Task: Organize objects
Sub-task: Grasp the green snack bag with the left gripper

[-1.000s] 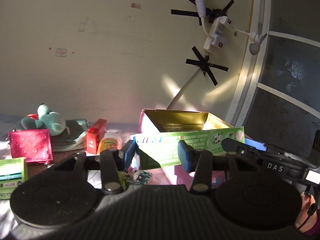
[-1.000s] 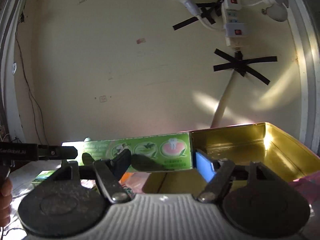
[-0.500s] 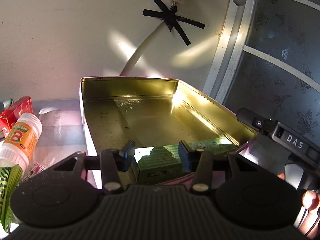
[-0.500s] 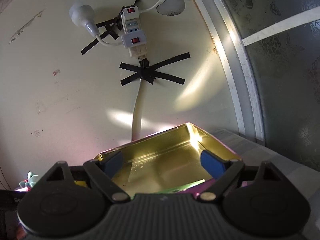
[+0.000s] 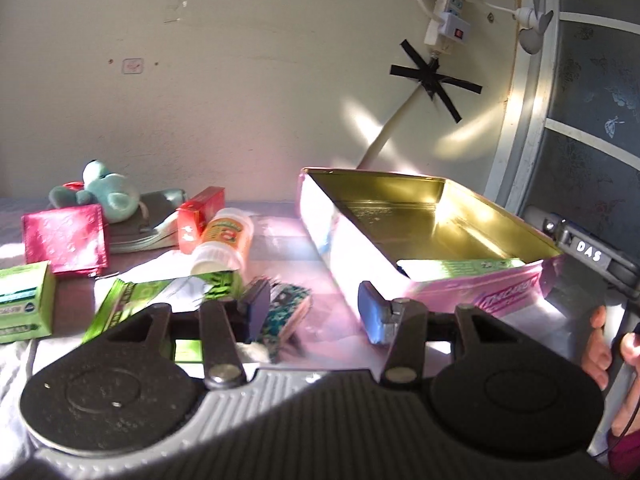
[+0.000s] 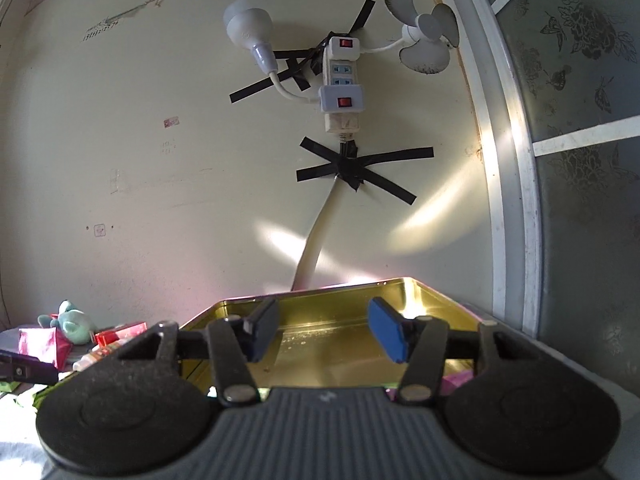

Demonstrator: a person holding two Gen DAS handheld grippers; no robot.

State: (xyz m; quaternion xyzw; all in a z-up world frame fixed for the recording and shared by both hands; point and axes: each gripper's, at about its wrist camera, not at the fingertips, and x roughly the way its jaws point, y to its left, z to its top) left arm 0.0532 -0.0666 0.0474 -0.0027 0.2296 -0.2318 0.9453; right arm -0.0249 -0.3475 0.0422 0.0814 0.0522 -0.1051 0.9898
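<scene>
Left gripper [image 5: 314, 312]: jaws spread, nothing between them, low over the worktop [image 5: 280, 236] just left of the gold tin [image 5: 424, 224]. Right gripper [image 6: 324, 334]: jaws likewise spread and empty, raised over the tin's near edge [image 6: 332, 332], pointing toward the far wall.

Inside the tin, along its near wall: a long green box [image 5: 460, 268], lying flat. Pink lettering on the tin's outer side, sunlit.

Left of the tin, scattered on the worktop: a white bottle with orange label [image 5: 222, 242] on its side, touching a red carton [image 5: 200, 218]; a green packet [image 5: 160, 294] just in front of the bottle; a small patterned teal box [image 5: 290, 312] right beside the left fingers; a green carton [image 5: 24, 300] at the far left; a shiny red pouch [image 5: 66, 238]; a teal plush toy [image 5: 106, 196] resting on a grey flat item near the wall.

Taped to the wall above the tin: a white power strip [image 6: 340, 80] with bulb and small fan.
</scene>
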